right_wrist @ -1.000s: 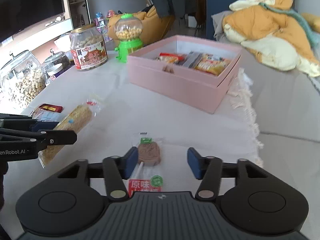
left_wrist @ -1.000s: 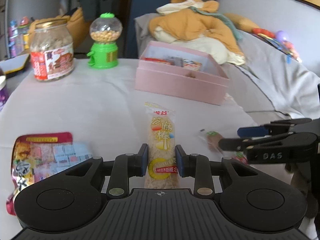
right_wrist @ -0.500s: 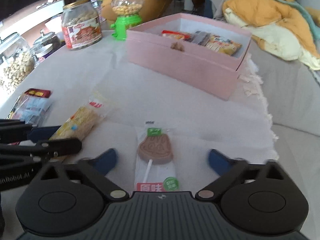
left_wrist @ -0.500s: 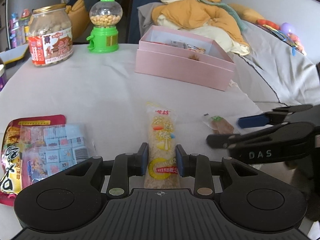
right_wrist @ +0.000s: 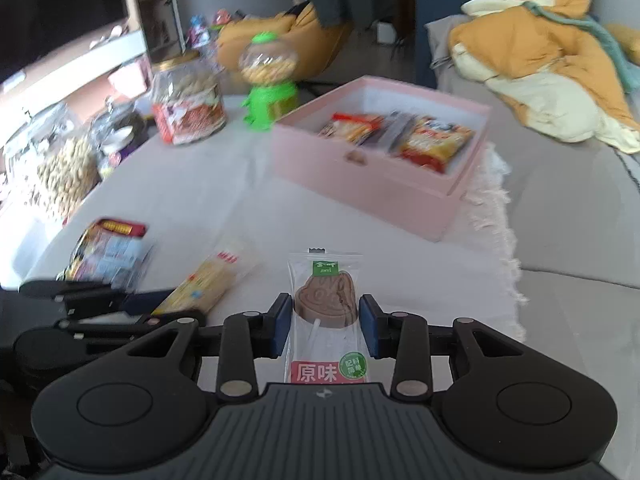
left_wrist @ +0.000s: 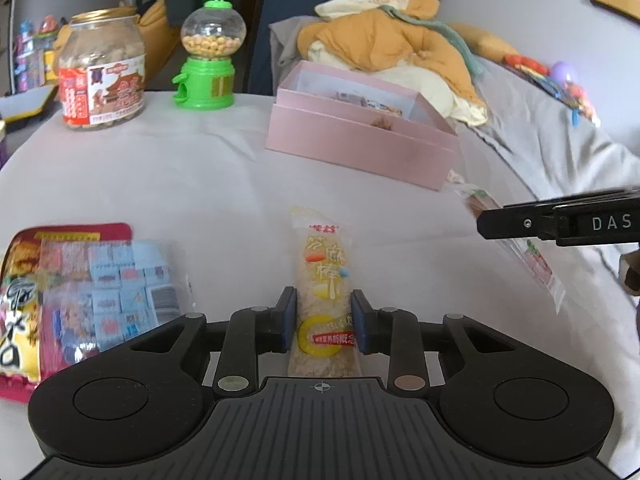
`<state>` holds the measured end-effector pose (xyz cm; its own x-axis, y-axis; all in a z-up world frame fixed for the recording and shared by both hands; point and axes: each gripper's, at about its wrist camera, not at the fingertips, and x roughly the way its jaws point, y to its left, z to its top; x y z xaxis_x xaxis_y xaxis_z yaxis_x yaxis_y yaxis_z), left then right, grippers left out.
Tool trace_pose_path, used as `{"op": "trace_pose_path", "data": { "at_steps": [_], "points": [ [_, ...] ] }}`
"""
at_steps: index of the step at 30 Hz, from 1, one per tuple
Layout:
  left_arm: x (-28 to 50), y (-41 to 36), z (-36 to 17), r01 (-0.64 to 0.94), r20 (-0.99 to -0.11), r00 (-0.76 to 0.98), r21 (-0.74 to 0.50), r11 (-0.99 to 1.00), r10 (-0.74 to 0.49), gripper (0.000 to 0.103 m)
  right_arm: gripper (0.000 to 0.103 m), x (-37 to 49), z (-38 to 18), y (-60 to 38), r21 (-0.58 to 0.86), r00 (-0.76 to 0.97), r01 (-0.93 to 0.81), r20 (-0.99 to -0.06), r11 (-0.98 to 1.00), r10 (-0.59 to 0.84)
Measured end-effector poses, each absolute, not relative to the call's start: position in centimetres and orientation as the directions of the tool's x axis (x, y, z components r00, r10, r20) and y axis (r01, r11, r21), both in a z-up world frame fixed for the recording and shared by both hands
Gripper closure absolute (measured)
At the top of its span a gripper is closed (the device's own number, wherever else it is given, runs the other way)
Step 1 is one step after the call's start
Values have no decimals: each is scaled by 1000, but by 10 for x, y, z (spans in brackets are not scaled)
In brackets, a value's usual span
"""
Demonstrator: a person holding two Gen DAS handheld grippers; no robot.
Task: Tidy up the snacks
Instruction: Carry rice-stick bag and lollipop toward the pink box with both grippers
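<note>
right gripper [right_wrist: 322, 324]: jaws, wide half a second ago, now clenched on the lollipop packet [right_wrist: 325, 320], apparently lifted. left gripper [left_wrist: 323, 320]: still clamped on the sesame stick pack [left_wrist: 325, 280]. destination: pink box [right_wrist: 372, 188], ahead, part filled; path open. red snack bag [left_wrist: 60, 300] left on the table.

The left tongs [left_wrist: 323, 322] clamp a long yellow snack stick packet [left_wrist: 325, 280] lying on the white-covered worktop [left_wrist: 180, 184]. To their left lies a red and blue snack bag [left_wrist: 80, 288]. At the right edge, the right tongs [left_wrist: 560, 224] grip a clear lollipop wrapper [left_wrist: 536, 264]. Farther back sit an open pink box [left_wrist: 360, 140] with packets inside, a green gumball dispenser [left_wrist: 206, 58] and a labelled jar [left_wrist: 102, 70].
</note>
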<state>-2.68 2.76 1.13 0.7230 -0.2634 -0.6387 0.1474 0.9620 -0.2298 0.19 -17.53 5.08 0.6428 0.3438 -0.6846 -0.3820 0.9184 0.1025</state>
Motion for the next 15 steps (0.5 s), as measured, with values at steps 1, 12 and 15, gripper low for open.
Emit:
{"op": "trace_pose_path", "data": {
  "at_steps": [1, 12, 15],
  "points": [
    [-27, 28, 17, 154, -621, 731, -256, 954, -284, 70, 67, 2, 52, -180, 109, 649, -373, -679, 921, 343],
    [145, 0, 120, 196, -365, 854, -436, 878, -371, 70, 67, 19, 46, -204, 161, 676, -290, -663, 943, 321],
    [183, 5, 97, 139, -433, 831, -445, 885, -348, 72, 67, 24, 43, -207, 162, 678, -273, -667, 948, 309]
  ]
}}
